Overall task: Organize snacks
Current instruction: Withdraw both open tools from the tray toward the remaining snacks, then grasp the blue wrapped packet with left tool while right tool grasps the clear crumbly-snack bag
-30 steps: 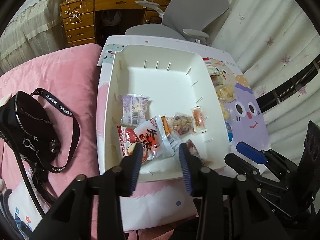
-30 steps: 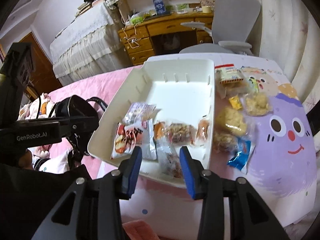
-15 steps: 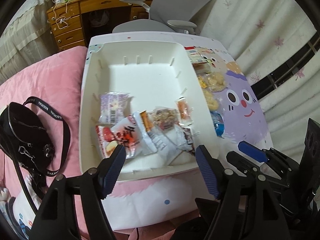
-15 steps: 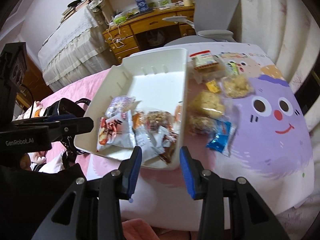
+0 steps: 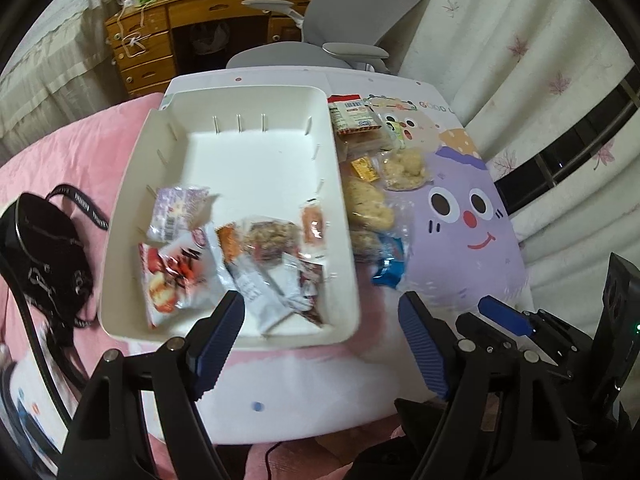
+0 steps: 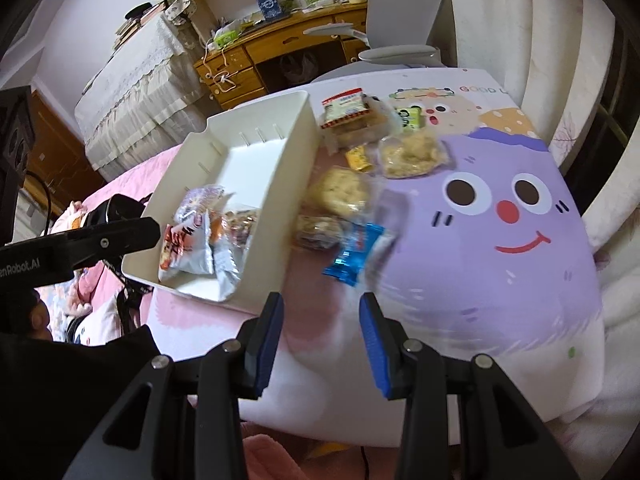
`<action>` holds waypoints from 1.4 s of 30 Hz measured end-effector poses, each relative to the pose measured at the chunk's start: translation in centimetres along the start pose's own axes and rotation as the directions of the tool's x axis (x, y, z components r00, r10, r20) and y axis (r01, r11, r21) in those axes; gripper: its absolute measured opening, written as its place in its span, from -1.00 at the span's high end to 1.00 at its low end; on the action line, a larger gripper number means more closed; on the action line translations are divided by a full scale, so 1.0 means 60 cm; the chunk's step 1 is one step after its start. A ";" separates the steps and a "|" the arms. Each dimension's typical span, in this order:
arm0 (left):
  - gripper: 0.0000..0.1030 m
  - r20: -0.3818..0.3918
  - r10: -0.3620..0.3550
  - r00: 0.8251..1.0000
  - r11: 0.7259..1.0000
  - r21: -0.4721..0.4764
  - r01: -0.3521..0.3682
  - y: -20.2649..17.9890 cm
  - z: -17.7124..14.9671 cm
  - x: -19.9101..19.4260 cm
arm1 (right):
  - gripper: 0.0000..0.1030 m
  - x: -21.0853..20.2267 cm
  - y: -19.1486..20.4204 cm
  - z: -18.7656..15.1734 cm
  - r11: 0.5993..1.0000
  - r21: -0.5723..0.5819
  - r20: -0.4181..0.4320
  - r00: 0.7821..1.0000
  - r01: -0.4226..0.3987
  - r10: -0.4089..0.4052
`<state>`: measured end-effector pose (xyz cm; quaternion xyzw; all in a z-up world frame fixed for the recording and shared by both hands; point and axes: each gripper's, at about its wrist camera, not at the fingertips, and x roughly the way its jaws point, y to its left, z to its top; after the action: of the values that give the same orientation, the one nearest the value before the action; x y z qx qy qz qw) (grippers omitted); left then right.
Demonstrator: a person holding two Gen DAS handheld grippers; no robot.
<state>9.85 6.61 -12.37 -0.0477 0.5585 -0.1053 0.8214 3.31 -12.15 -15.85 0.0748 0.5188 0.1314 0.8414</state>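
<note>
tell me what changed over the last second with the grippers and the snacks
The left gripper has just been opening its jaws, nothing between them now. Both views have slid toward the loose snacks beside the white bin; the right gripper now frames the blue packet. The right jaws kept the same gap, empty. Snacks in the bin and on the mat lie as before.

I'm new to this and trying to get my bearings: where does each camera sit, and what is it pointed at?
Left wrist: rides on the left gripper, looking down past its open jaws at the white tray; the right gripper shows at right.
Right wrist: rides on the right gripper, aimed at the blue packet; the left gripper's arm shows at left.
Both share tray, snacks and cartoon mat.
</note>
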 end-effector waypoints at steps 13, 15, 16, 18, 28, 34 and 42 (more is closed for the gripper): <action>-0.56 -0.006 0.092 0.996 0.963 -0.253 -0.090 -0.108 -0.039 0.027 | 0.13 -0.022 -0.128 0.033 0.977 -0.189 -0.093 0.992 -0.099 0.083; -0.57 -0.016 0.103 0.995 0.951 -0.292 -0.103 -0.115 -0.046 0.035 | 0.13 -0.022 -0.142 0.039 0.971 -0.214 -0.100 0.991 -0.109 0.089; -0.57 -0.022 0.110 0.994 0.943 -0.315 -0.111 -0.119 -0.050 0.039 | 0.13 -0.021 -0.149 0.042 0.967 -0.228 -0.102 0.990 -0.114 0.093; -0.57 -0.039 0.116 0.992 0.929 -0.349 -0.122 -0.126 -0.057 0.049 | 0.12 -0.020 -0.160 0.049 0.960 -0.252 -0.104 0.990 -0.122 0.099; -0.57 -0.041 0.081 0.996 0.929 -0.360 -0.090 -0.172 -0.078 0.096 | -0.14 -0.014 -0.174 0.080 0.928 -0.344 -0.091 0.988 -0.146 0.121; -0.57 -0.010 0.068 0.998 0.953 -0.295 -0.068 -0.205 -0.088 0.132 | -0.22 0.002 -0.166 0.132 0.900 -0.401 -0.060 0.985 -0.170 0.159; -0.57 0.074 0.197 0.978 0.964 -0.196 -0.180 -0.230 -0.076 0.185 | -0.25 0.074 -0.153 0.191 0.875 -0.420 -0.114 0.970 -0.243 0.215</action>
<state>7.90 -9.15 -21.44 -0.0766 0.5294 0.0290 0.8444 16.75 -19.46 -16.91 -0.0562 0.4911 0.3436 0.7985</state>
